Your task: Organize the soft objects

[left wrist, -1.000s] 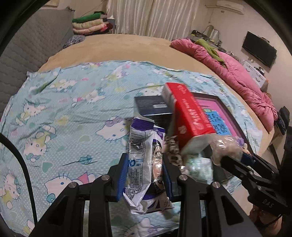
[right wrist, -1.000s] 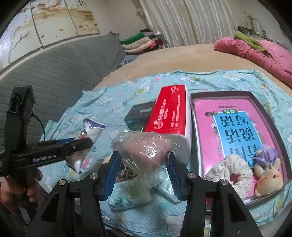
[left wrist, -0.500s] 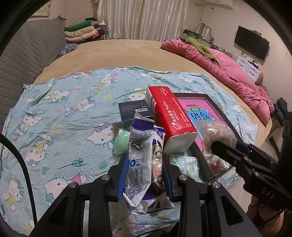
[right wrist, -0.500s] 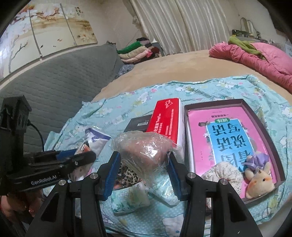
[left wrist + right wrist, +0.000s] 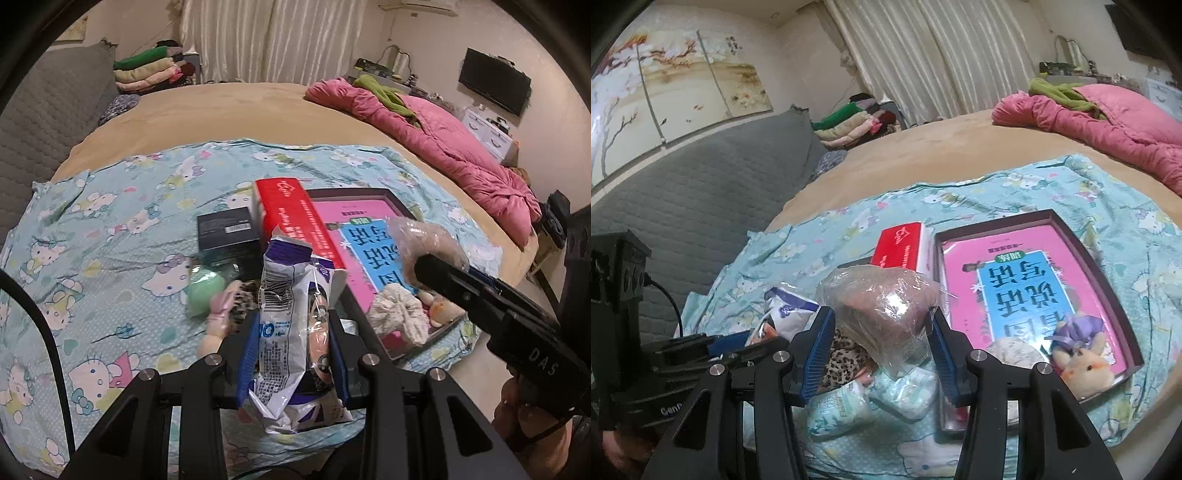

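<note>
In the left wrist view my left gripper is shut on a white and purple snack packet, held upright above the Hello Kitty sheet. My right gripper is shut on a clear plastic bag with a brown soft lump inside, lifted over the small items. To its right lies a dark-rimmed tray lined with a pink book; a plush bunny and a cream scrunchie rest in it. The left gripper shows at the left of the right wrist view.
A red tissue pack lies beside the tray, a black box to its left. A green ball, a leopard-print piece and small tissue packs lie below the grippers. A pink quilt fills the bed's far right.
Both grippers have lifted and drawn back from the pile with their loads still held. The green ball and the leopard-print piece have come into sight beneath them.
</note>
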Available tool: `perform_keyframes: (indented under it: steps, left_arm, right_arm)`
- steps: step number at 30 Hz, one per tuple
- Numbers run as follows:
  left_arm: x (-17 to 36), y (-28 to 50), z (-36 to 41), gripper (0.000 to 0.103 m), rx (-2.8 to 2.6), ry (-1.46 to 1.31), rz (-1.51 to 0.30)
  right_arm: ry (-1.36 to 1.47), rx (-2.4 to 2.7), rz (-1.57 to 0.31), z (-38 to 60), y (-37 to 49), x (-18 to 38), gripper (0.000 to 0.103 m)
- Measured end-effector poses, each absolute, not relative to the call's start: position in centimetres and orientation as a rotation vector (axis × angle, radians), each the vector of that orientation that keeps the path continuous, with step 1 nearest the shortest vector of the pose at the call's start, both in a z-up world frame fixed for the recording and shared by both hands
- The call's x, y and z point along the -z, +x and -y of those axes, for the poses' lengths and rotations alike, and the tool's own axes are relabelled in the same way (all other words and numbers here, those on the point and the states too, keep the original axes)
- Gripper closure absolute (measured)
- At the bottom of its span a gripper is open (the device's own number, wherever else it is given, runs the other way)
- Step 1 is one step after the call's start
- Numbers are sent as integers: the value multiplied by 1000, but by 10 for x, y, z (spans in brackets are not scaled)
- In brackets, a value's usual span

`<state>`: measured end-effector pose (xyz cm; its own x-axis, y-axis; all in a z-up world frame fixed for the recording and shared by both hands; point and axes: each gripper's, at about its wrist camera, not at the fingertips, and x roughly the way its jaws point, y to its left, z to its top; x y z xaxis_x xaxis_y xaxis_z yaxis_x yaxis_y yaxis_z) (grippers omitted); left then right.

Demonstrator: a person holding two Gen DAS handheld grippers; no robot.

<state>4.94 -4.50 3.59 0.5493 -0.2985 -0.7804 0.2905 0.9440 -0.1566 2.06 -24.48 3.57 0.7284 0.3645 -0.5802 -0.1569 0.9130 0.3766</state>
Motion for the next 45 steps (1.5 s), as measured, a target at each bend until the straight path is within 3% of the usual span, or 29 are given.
perform_keyframes:
  steps: [25,45]
  left_arm:
    - [-47,43,125,68,461,70,-917]
    - [1,59,189,68,553,125,-1037]
  right_arm:
    - [379,-43,-612,345,-1,-55,51]
    - [421,84,-622,396,-10,-39,51]
